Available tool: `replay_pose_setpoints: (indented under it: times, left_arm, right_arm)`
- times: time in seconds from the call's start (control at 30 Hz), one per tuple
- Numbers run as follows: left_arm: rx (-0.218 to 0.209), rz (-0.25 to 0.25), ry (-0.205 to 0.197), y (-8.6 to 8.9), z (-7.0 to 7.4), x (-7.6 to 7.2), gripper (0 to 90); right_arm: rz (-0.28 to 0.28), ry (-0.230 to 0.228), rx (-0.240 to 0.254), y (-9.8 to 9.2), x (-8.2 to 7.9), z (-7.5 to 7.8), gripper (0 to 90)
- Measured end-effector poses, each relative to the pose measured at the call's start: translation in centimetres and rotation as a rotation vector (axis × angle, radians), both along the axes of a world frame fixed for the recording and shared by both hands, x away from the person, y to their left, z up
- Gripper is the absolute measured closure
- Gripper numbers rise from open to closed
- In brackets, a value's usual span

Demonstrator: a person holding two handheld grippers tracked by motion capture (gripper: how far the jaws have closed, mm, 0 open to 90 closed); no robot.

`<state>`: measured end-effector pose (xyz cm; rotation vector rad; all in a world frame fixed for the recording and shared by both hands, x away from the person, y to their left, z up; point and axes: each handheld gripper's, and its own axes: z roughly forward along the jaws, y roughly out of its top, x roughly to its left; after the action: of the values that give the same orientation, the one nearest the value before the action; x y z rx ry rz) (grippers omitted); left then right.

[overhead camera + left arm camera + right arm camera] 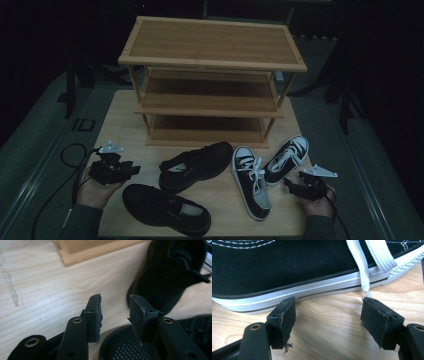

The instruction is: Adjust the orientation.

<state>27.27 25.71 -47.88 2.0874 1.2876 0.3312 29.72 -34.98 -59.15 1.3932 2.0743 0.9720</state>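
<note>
Two black slip-on shoes lie on the wooden table [120, 131], one [197, 164] farther back and one [165, 209] near the front edge. Right of them lie two black-and-white lace-up sneakers, one [252, 184] pointing at me and one [287, 157] slanting off to the right. My left gripper [135, 169] is held at the left and points right toward the black shoes. Its jaws [115, 298] stand open with bare table between them, above the near shoe's toe [125, 347]. My right gripper [288, 183] is open [329, 301] just short of a sneaker's white sole [294, 291].
A three-tier bamboo shoe rack [212, 42] stands at the back of the table, its shelves bare; its base [95, 250] is in the left gripper view. A white lace [362, 270] hangs down by my right gripper's right jaw. Dark floor surrounds the table.
</note>
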Motion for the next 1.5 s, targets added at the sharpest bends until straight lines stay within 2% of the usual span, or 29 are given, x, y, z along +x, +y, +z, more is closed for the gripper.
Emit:
replay_pose_setpoints:
  times: [0.17, 0.6, 0.8, 1.0, 1.13, 1.5]
  left_arm:
    - [-0.001, -0.022, 0.0, -0.2, 0.2, -0.8, 61.1]
    - [-0.005, -0.06, 0.004, -0.7, 0.6, -1.6, 61.1]
    - [-0.003, -0.106, 0.007, -1.4, 0.4, -1.8, 60.9]
    - [0.003, -0.13, 0.007, -2.0, 0.5, -2.0, 62.1]
    - [0.021, -0.165, 0.017, -2.8, 0.5, -2.3, 62.3]
    - [0.028, -0.211, 0.037, -3.9, 0.0, -2.8, 63.0]
  right_arm:
    - [0.0, 0.0, 0.0, 0.0, 0.0, 0.0, 27.7]
    - [0.0, 0.0, 0.0, 0.0, 0.0, 0.0, 27.8]
    - [0.0, 0.0, 0.0, 0.0, 0.0, 0.0, 27.7]
    - [0.0, 0.0, 0.0, 0.0, 0.0, 0.0, 27.7]
    - [0.0, 0.0, 0.0, 0.0, 0.0, 0.0, 27.7]
    - [0.0, 0.0, 0.0, 0.0, 0.0, 0.0, 27.7]
